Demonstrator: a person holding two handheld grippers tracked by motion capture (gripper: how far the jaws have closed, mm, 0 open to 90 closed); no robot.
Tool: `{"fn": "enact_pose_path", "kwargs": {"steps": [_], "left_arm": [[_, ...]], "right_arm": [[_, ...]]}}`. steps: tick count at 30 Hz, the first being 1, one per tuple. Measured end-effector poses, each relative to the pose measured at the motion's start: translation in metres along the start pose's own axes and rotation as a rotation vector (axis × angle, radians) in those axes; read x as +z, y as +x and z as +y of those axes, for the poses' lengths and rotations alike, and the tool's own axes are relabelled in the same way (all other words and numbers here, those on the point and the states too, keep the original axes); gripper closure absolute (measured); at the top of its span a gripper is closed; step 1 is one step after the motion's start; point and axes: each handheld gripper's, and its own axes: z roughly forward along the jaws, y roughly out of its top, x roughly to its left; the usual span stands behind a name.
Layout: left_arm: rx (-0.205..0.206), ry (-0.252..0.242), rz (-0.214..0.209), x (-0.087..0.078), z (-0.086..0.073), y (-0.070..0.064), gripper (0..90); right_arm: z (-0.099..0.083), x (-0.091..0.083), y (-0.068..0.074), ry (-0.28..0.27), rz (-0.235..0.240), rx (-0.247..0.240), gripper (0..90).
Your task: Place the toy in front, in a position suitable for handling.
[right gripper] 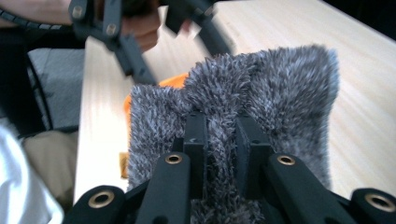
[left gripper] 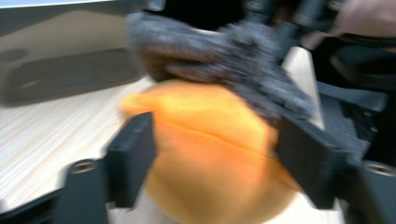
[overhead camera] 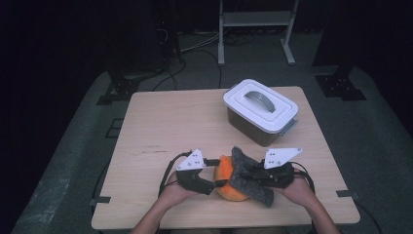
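Near the front edge of the tabletop (overhead camera: 160, 122), left of its middle, we hold the left tongs (overhead camera: 217, 173) with their jaws spread wide around the orange cloth (overhead camera: 227, 176); in the left gripper view one jaw stands on each side of the soft orange mass (left gripper: 210, 154), close against it, though blur keeps us from telling whether they press it. The orange cloth lies at the middle of the front edge, partly under the grey fuzzy cloth (overhead camera: 249, 176), which drapes across its right side. Our right tongs (overhead camera: 251, 176) are pinched narrow on that grey fuzzy cloth (right gripper: 261, 93), a fold of pile caught between the jaws. Toward the back right corner stands a closed white-lidded box (overhead camera: 260, 111), well apart from both cloths.
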Motion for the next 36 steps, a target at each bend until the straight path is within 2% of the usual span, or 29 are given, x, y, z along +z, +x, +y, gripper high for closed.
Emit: {"fn": "enact_pose_path", "kwargs": {"steps": [3,5,10,15,19,21,25,26,30,32,34,36], "left_arm": [[-0.007,0.002,-0.016,0.001,-0.002,0.0,26.6],[0.012,0.011,-0.02,0.002,-0.002,0.0,30.4],[0.061,0.015,-0.028,0.002,-0.002,-0.004,33.8],[0.084,0.034,-0.019,0.0,-0.002,-0.004,33.7],[0.079,0.042,-0.03,-0.002,-0.003,-0.001,34.1],[0.082,0.04,-0.037,-0.001,-0.003,-0.002,34.2],[0.117,0.031,-0.056,0.0,-0.003,-0.006,34.4],[0.122,0.034,-0.056,0.0,-0.003,-0.006,34.4],[0.107,0.033,-0.048,-0.001,-0.003,-0.004,33.3],[0.054,0.039,-0.048,-0.001,-0.002,-0.001,27.2],[0.038,0.043,-0.055,-0.001,-0.003,0.001,25.8],[0.051,0.054,-0.073,0.001,-0.003,-0.001,26.8]], "right_arm": [[0.001,0.001,0.003,0.005,0.07,-0.002,76.0],[0.004,0.002,0.006,0.008,0.059,-0.015,76.0],[0.01,0.0,0.004,-0.042,0.019,-0.001,76.1],[0.004,0.0,0.0,-0.01,0.034,0.005,75.9],[-0.003,-0.005,-0.005,0.028,0.044,0.022,76.0],[-0.003,-0.007,-0.006,0.006,0.039,0.033,76.0],[0.005,-0.007,-0.004,-0.062,0.021,0.04,75.9],[0.007,-0.006,-0.004,-0.064,0.021,0.041,75.8],[0.003,0.001,-0.005,-0.031,0.031,0.047,75.6],[0.001,0.001,-0.006,-0.02,0.039,0.053,75.7],[0.0,-0.001,-0.006,-0.017,0.055,0.055,75.7],[0.0,-0.001,-0.004,-0.012,0.078,0.055,75.8]]}}
